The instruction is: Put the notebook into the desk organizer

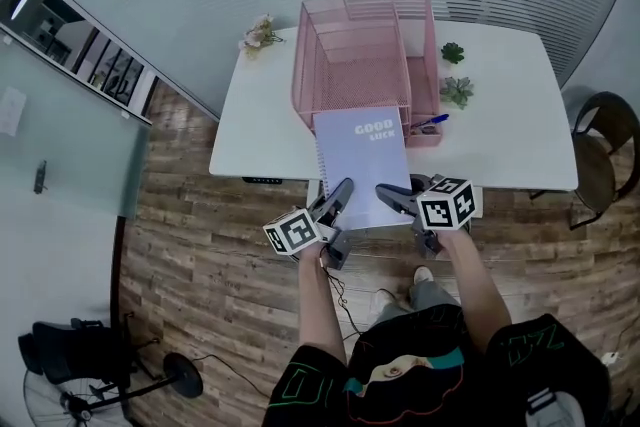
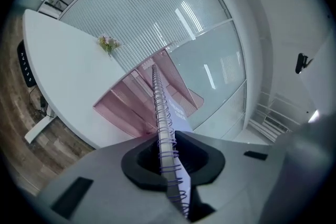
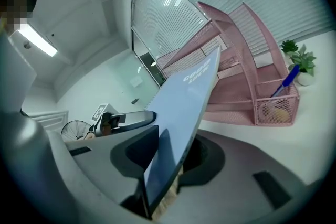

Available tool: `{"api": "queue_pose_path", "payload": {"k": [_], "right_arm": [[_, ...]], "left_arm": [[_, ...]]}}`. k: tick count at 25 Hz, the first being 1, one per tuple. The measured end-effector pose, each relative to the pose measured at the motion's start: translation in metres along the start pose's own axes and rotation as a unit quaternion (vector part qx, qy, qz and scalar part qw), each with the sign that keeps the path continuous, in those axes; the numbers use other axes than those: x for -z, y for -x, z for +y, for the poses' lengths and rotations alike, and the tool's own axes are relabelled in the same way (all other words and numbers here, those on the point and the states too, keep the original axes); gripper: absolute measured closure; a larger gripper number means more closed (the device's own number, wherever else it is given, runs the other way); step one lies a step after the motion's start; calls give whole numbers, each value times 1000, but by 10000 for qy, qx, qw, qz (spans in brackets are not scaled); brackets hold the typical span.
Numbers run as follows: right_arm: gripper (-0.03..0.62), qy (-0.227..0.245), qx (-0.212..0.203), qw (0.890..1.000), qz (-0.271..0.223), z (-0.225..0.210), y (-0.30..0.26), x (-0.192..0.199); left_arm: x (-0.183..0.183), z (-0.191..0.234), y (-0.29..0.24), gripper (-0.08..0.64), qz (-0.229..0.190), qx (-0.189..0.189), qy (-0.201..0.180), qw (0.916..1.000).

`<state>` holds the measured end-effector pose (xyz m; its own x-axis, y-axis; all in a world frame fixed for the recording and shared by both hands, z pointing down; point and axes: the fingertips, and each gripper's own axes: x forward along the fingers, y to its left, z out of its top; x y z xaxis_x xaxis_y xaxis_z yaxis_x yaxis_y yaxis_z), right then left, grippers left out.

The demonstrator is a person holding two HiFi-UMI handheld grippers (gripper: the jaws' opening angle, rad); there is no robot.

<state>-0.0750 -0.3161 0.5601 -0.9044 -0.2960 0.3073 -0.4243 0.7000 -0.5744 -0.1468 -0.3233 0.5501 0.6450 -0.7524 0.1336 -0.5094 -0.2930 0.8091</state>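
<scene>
Left gripper: your left gripper [image 1: 338,198] was clamped on the spiral-bound edge of the pale lilac notebook [image 1: 362,165], the wire coil running up between its jaws.
Right gripper: your right gripper [image 1: 393,198] was closed on the notebook's opposite near corner, gripping the cover and pages.
Notebook position: it was carried cover-up between your two grippers. Its near end hung past the table's front edge and its far edge sat right at the front of the pink wire-mesh desk organizer [image 1: 350,65].
Done: the notebook was picked up and lined up with the organizer's lower tray.
Left: sliding it fully in and letting go. Whether the leading edge had crossed the tray lip was not clear.
Surface: a white tabletop [image 1: 500,135] held a blue pen [image 1: 430,122] in the organizer's side cup, small green potted plants [image 1: 457,91] and a dried flower sprig [image 1: 260,35].
Room: wood-plank floor [image 1: 200,245], with glass walls and blinds behind the table.
</scene>
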Motion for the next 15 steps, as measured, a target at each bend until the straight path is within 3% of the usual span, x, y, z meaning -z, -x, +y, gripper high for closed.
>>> {"api": "queue_pose_path", "payload": {"k": [7, 10, 15], "right_arm": [[480, 30, 115, 9999, -88, -15, -7, -14], [392, 32, -35, 10000, -83, -12, -8, -16], [366, -13, 62, 10000, 38, -20, 3, -5]], "left_arm": [[-12, 14, -17, 519, 12, 66, 636, 9980], [-16, 16, -23, 523, 62, 114, 758, 9970], [-24, 12, -31, 529, 7, 352, 955, 9948]]}}
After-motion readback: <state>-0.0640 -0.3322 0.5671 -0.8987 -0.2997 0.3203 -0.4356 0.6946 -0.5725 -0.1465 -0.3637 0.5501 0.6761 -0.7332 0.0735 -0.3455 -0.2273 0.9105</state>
